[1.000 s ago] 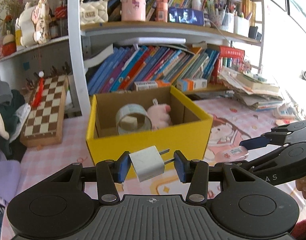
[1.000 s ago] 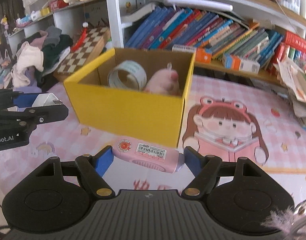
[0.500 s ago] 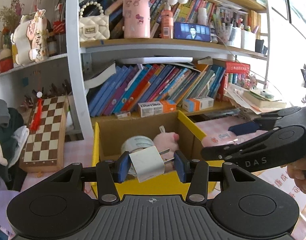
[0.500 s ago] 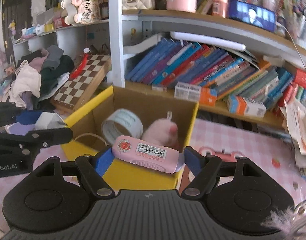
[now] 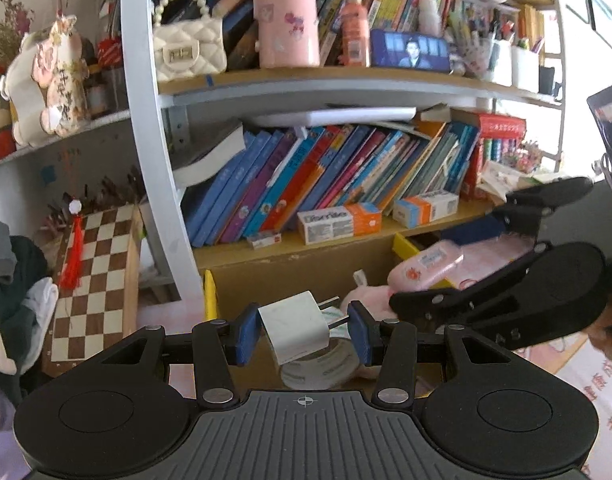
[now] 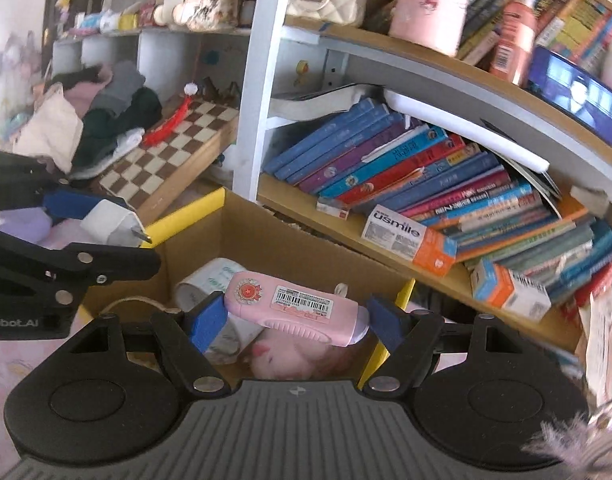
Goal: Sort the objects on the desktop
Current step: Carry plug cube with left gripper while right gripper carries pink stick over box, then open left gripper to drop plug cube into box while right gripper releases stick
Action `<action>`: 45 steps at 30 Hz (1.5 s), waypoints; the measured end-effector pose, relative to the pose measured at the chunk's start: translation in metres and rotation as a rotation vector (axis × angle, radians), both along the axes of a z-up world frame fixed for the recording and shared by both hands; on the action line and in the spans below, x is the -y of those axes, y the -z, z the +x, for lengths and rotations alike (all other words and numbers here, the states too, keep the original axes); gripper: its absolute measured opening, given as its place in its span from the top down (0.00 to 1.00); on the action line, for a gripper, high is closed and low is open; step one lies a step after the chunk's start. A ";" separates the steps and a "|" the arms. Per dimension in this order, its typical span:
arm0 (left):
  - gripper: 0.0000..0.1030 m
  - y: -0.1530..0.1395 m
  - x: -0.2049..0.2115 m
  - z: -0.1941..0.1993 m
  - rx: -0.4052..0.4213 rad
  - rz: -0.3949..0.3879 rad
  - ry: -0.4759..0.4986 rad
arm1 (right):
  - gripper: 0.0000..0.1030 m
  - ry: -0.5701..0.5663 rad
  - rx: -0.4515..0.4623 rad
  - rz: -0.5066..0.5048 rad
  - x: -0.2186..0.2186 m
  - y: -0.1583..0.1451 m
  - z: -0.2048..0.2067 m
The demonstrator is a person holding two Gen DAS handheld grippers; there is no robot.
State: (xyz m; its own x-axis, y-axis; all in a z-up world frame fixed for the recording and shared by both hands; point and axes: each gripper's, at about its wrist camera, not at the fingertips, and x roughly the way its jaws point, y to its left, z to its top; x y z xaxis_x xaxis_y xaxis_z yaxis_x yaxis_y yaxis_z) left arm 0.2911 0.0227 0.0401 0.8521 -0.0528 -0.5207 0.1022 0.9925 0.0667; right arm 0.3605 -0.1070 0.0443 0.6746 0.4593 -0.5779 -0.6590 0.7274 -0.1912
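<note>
My left gripper (image 5: 301, 328) is shut on a white plug adapter (image 5: 295, 326) and holds it above the open yellow cardboard box (image 5: 210, 294). My right gripper (image 6: 295, 318) is shut on a pink utility knife (image 6: 297, 306) with a barcode label, held over the same box (image 6: 185, 216). Inside the box lie a roll of tape (image 6: 203, 280) and a pink plush toy (image 6: 281, 356). The right gripper with the pink knife (image 5: 424, 266) shows at the right of the left wrist view. The left gripper with the adapter (image 6: 111, 224) shows at the left of the right wrist view.
A bookshelf (image 5: 326, 184) full of leaning books stands right behind the box. A chessboard (image 5: 93, 280) leans at the left beside a pile of clothes (image 6: 85, 120). Small cartons (image 6: 410, 238) lie on the low shelf. The pink patterned desk mat (image 5: 586, 368) lies at the right.
Both grippers have risen and moved forward, from in front of the box to above its opening, each still holding its object. The two grippers have come closer together.
</note>
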 end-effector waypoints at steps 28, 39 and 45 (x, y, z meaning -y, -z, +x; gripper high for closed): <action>0.56 0.062 0.003 0.059 -0.236 0.112 0.005 | 0.26 -0.310 -0.225 -0.364 -0.049 0.075 0.062; 0.38 0.054 0.008 0.054 -0.210 0.132 0.012 | 0.18 -0.276 -0.200 -0.362 -0.048 0.072 0.059; 0.21 0.040 0.010 0.043 -0.145 0.148 0.012 | 0.16 -0.235 -0.174 -0.327 -0.038 0.060 0.057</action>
